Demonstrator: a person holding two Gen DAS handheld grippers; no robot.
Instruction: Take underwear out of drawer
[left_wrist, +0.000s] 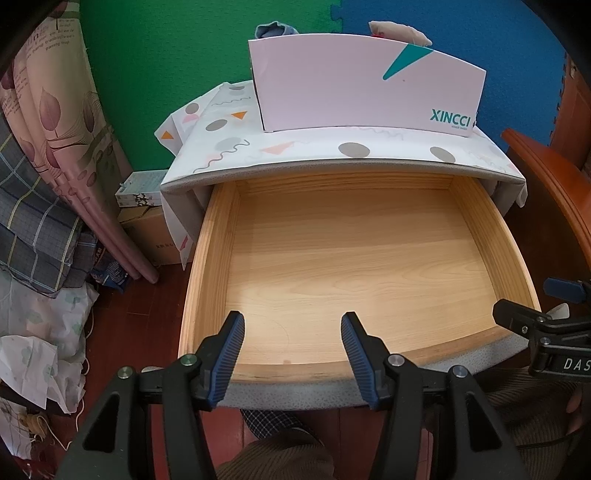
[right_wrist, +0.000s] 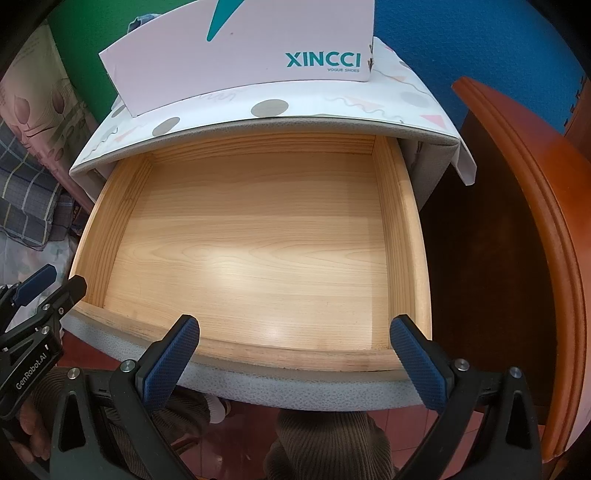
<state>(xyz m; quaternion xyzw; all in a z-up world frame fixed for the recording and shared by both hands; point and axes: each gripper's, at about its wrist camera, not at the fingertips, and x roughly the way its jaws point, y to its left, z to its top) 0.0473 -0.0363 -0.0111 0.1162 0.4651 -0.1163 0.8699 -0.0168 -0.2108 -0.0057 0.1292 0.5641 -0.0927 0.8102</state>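
Nearest the lens in the left wrist view, the left gripper (left_wrist: 292, 325) holds its ribbed blue fingers (left_wrist: 231, 354) parted with nothing between them, poised over the front lip of the drawer (left_wrist: 207, 258). The right gripper (right_wrist: 295, 328) does the same in its own view: its cross-hatched blue fingers (right_wrist: 171, 360) are spread wider and empty, pitched steeply down at the same front edge. Both look parked there to keep the drawer's inside in sight, not to grasp anything.

Beyond the fingertips the drawer stands pulled fully out. Its walls are pale pine with clear grain, its floor a smooth, lightly glossy board that throws back a soft glare. The front panel is wrapped in grey pebbled foam or fabric. No underwear lies in the drawer; the floor is bare in both views, so that part of the task looks finished.

Further out, the cabinet top (left_wrist: 295, 147) is covered with white paper or film printed with grey dots, orange triangles and squiggles. A white cardboard shoe box (left_wrist: 365, 81) with teal lettering stands on it, probably serving as the drop-off bin. Rolled cloth bundles (left_wrist: 273, 30) peep above its rim, one bluish, one pale; these are likely the underwear, though too little shows to be sure.

To the right stands a rounded reddish wooden furniture edge (right_wrist: 535, 221).
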